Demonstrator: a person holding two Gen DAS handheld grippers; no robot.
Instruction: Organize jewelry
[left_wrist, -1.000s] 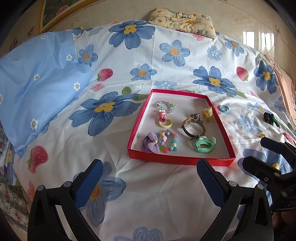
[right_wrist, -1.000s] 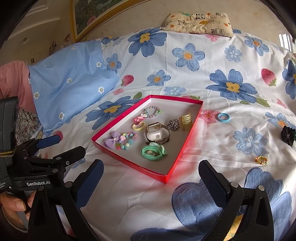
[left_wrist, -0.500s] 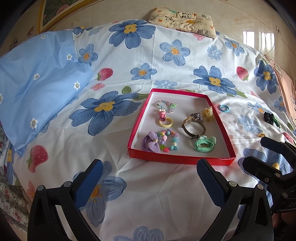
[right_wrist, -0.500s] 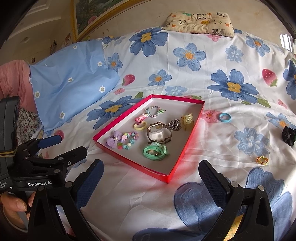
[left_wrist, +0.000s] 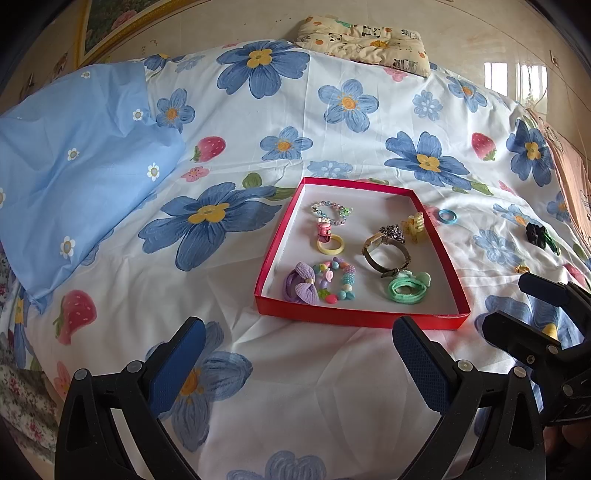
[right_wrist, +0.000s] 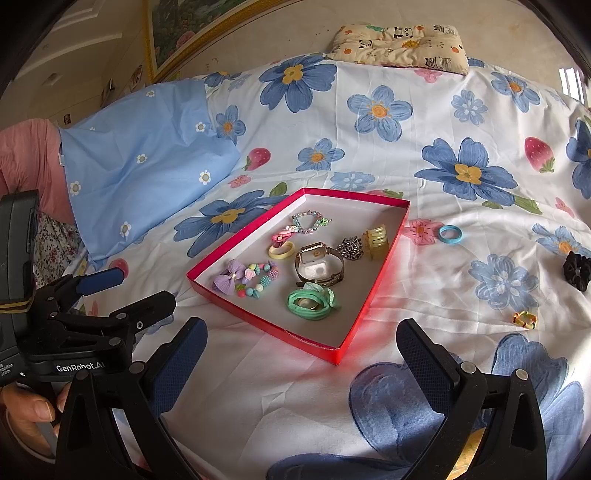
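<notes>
A shallow red box lies on the flowered bedsheet and holds several pieces: a watch, a green hair tie, a purple bow, a bead bracelet and a yellow claw clip. Outside it to the right lie a blue ring, a black scrunchie and a small yellow ring. My left gripper is open and empty in front of the box. My right gripper is open and empty at the box's near right corner.
A light blue pillow lies at the left. A small patterned cushion sits at the far edge of the bed. A pink cardboard piece lies at the far right.
Both grippers have barely moved; the right wrist view has shifted slightly. Nothing was picked up or set down.
</notes>
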